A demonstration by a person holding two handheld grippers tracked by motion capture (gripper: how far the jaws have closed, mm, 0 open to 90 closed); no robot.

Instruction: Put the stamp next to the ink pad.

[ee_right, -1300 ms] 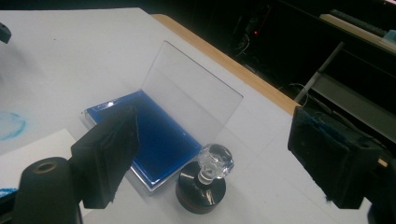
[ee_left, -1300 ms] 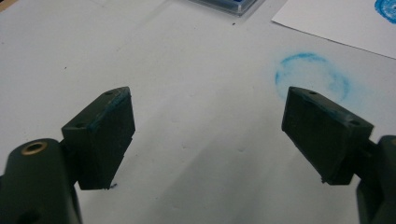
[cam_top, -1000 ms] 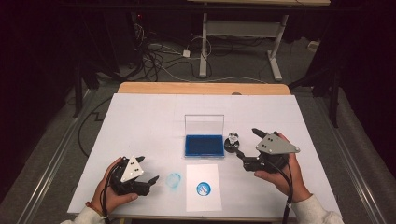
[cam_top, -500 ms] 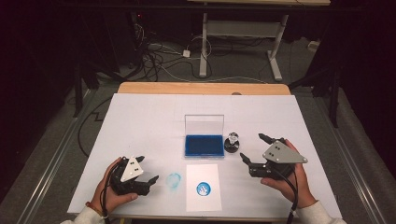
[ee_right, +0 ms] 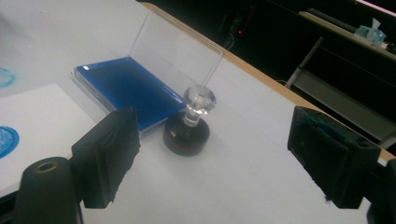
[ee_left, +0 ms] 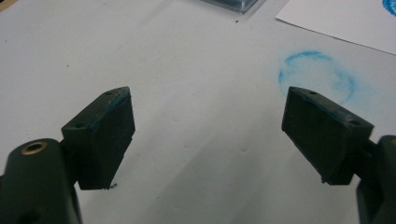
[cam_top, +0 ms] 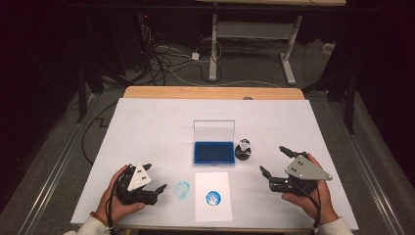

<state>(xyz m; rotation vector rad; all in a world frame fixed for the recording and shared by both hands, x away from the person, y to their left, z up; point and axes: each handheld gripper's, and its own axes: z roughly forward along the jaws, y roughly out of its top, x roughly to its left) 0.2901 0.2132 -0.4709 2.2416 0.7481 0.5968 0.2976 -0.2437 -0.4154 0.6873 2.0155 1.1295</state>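
A round dark stamp [cam_top: 243,150] with a clear knob [ee_right: 199,100] stands upright on the table just right of an open blue ink pad [cam_top: 213,152], whose clear lid [ee_right: 180,46] is raised. In front of the pad lies a white sheet [cam_top: 213,208] bearing a round blue print [cam_top: 213,198]. My right gripper [cam_top: 272,159] is open, apart from the stamp and to its right, with the stamp [ee_right: 187,133] seen between its spread jaws. My left gripper [cam_top: 155,176] is open low over the table, just left of a faint blue ring smudge [ee_left: 317,77].
The white table top [cam_top: 147,127] ends in a wooden strip [cam_top: 210,92] at the far side. Beyond it are a dark floor with cables [cam_top: 166,54] and a white desk frame [cam_top: 249,34]. A corner of the sheet [ee_left: 345,18] lies ahead of the left gripper.
My right gripper has drawn back from the stamp, to the right and toward the person, and the stamp stays standing beside the pad. The left gripper has not moved.
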